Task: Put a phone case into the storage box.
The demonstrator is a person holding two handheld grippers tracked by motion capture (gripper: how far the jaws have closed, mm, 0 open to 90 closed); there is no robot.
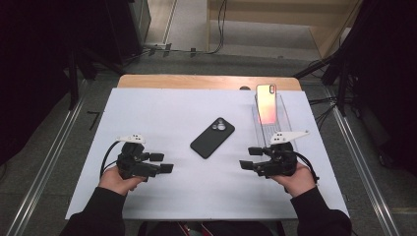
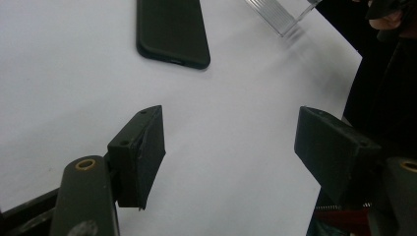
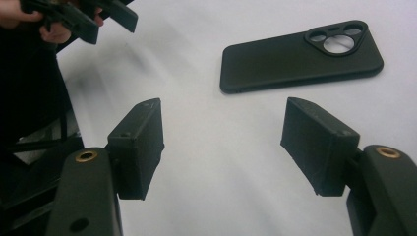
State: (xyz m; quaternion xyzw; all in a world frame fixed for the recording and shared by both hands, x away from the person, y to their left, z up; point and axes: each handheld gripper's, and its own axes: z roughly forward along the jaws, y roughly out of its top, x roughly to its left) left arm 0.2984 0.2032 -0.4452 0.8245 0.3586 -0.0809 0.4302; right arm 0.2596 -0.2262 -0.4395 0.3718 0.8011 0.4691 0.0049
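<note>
White table point(image 1: 162, 196), two hand-held grippers low over its near half, jaws pointing inward toward each other. Left gripper point(image 1: 164, 163) sits at the near left, jaws spread wide with nothing between them; in the left gripper view the gap point(image 2: 228, 147) holds bare table surface. Right gripper point(image 1: 250, 158) sits at the near right, jaws likewise apart and empty; the right gripper view shows white table through the gap point(image 3: 221, 142). Black phone case point(image 1: 212, 137) lies flat at mid-table, between the two grippers and a little beyond them, set on a diagonal, camera cutout at its far right end. Neither gripper touches it. In the right gripper view the case point(image 3: 301, 55) lies just past the jaw tips, cutout ring clear to see. In the left gripper view its plain end point(image 2: 170, 30) lies ahead and to the left. Phone point(image 1: 266, 103) leans on a clear stand point(image 1: 282, 114) at far right, glowing pink-orange, behind the right gripper and apart from the case.
</note>
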